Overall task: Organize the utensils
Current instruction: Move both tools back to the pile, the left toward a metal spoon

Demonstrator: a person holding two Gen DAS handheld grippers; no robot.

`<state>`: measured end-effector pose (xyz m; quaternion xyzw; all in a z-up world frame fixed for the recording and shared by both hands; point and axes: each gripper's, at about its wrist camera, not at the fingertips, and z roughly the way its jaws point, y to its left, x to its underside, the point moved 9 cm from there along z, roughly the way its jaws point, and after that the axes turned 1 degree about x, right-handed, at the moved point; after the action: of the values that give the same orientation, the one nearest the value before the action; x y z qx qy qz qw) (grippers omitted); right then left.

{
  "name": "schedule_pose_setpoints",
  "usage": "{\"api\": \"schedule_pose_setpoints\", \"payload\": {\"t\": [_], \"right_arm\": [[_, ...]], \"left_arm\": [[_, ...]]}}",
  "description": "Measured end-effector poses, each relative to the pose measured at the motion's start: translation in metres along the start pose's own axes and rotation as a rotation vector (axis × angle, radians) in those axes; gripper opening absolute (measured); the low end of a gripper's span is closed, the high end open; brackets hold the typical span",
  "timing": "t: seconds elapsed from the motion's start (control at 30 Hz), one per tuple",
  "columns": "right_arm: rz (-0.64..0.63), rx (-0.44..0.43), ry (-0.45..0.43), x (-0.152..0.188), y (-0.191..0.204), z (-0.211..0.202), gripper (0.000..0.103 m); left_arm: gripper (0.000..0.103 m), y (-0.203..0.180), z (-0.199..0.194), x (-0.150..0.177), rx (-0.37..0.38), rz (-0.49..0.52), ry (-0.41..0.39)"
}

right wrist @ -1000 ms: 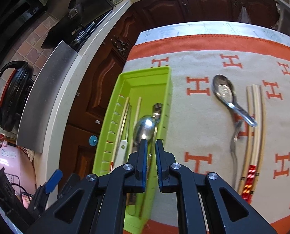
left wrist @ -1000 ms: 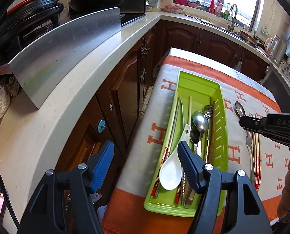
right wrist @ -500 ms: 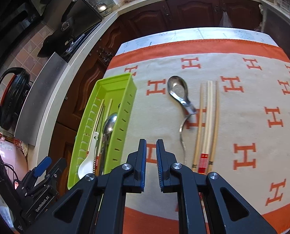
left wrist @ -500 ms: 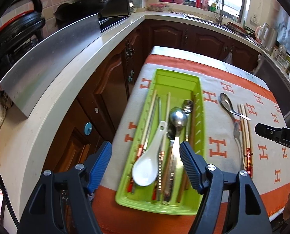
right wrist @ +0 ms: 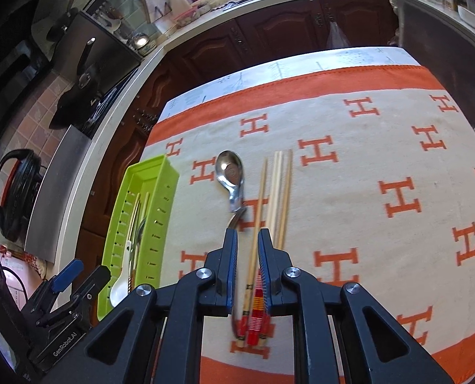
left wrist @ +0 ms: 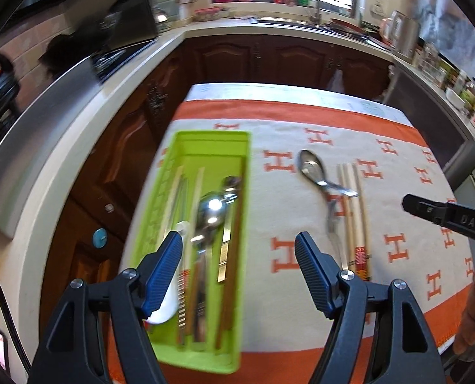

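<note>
Between the right gripper's [right wrist: 247, 256] fingers [right wrist: 230, 264], which have just been opening a little and are standing only narrowly apart, nothing is being held: one chopstick is showing through the slot, lying on the cloth below, and whether the pads are down at its level cannot be told. The chopsticks [right wrist: 277, 192] are lying side by side just right of a steel spoon [right wrist: 230, 172] and a fork [left wrist: 335, 233], whose handle is running under the spoon's. They are looking light, stiff and thin, likely to roll or scissor apart, so a hold across the bundle near the red-banded ends, with the fingers spread wider than now, seems best. The spoon and fork are looking smooth and slippery, sitting low on the fabric; their narrow handles seem the place to pinch.

Left of that, the left gripper [left wrist: 237, 272] is hanging wide open and empty above the near end of the green tray [left wrist: 237, 336], its jaws having just widened. The tray is already holding chopsticks, metal spoons and a white spoon [right wrist: 122, 283].

Everything is resting on a cream cloth [right wrist: 381, 256] with orange H marks and an orange border, covering the surface; being soft, it may give or bunch under a pinch. Dark wood cabinets [left wrist: 301, 60], a pale worktop and a sink under a window are ringing the room.
</note>
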<state>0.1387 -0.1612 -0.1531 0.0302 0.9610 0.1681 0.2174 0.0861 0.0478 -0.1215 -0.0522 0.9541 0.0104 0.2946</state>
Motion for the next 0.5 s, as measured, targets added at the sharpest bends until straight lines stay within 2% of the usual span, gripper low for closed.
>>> {"api": "schedule_pose_setpoints", "payload": {"t": [0.1, 0.23, 0.5], "right_arm": [[0.024, -0.002, -0.004, -0.006, -0.017, 0.001, 0.013], [0.046, -0.006, -0.004, -0.013, -0.031, 0.007, 0.013], [0.088, -0.012, 0.010, -0.019, -0.058, 0.024, 0.013]], "left_arm": [[0.071, -0.024, 0.009, -0.011, 0.055, 0.012, 0.010], [0.071, -0.045, 0.029, -0.027, 0.134, -0.022, 0.034], [0.071, -0.061, 0.097, -0.055, 0.295, -0.231, 0.142]]}}
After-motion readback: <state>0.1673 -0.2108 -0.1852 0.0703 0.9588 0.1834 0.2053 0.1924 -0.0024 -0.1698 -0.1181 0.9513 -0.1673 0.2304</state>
